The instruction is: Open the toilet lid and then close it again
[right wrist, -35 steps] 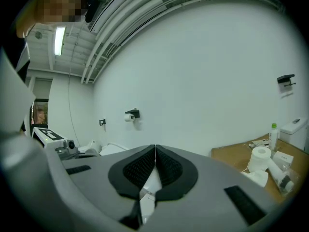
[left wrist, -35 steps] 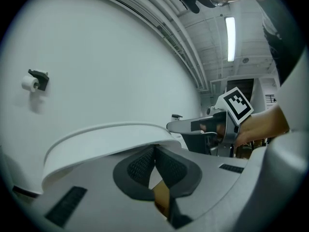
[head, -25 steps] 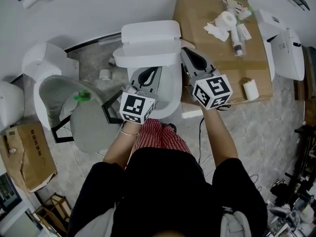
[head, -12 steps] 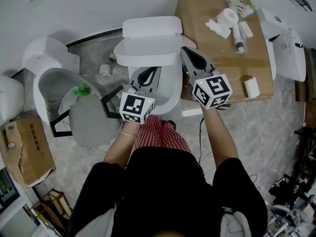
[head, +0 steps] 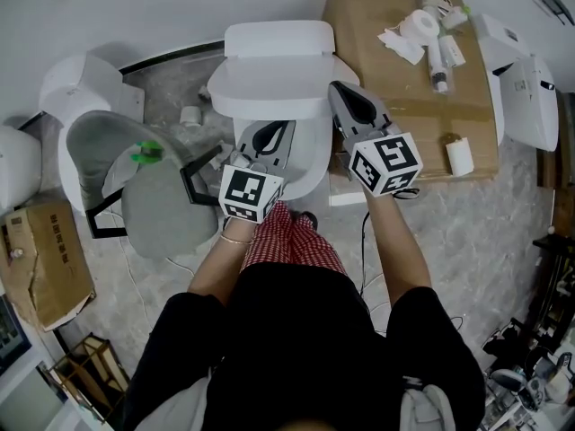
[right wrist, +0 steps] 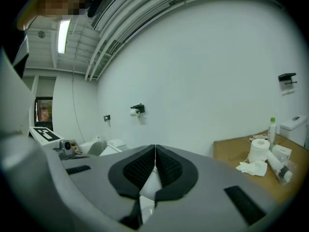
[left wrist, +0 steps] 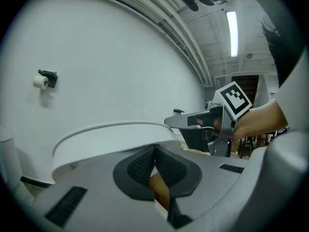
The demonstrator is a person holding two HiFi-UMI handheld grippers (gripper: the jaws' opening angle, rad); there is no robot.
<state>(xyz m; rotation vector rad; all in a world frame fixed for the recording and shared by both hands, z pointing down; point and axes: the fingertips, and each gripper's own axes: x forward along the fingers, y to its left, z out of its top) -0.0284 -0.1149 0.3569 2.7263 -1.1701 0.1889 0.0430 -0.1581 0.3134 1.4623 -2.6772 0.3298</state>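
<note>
Upper centre of frame sits the toilet lid point(head: 269, 92), its tilt hard to judge from above. Left gripper point(head: 263, 137) points under its front edge, right gripper point(head: 340, 90) alongside, both pinched together, empty.

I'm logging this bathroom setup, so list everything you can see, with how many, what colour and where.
white ceramic toilet: one, white, centre, in front of the person
white-and-grey second toilet: one, left of the central toilet
flat brown cardboard sheet: one, brown, on the floor right of the central toilet
white paper rolls: two, white, on the cardboard sheet
crumpled white tissue: one, white, on the cardboard sheet beside the upper roll
brown cardboard box: one, brown, floor at far left
white ceramic fixture: one, white, far right
black wall-mounted roll holder: one, black with a white roll, on the white wall
left gripper: one, grey, fingers together, over the central toilet
right gripper: one, grey, fingers together, empty, at that toilet's right side
</note>
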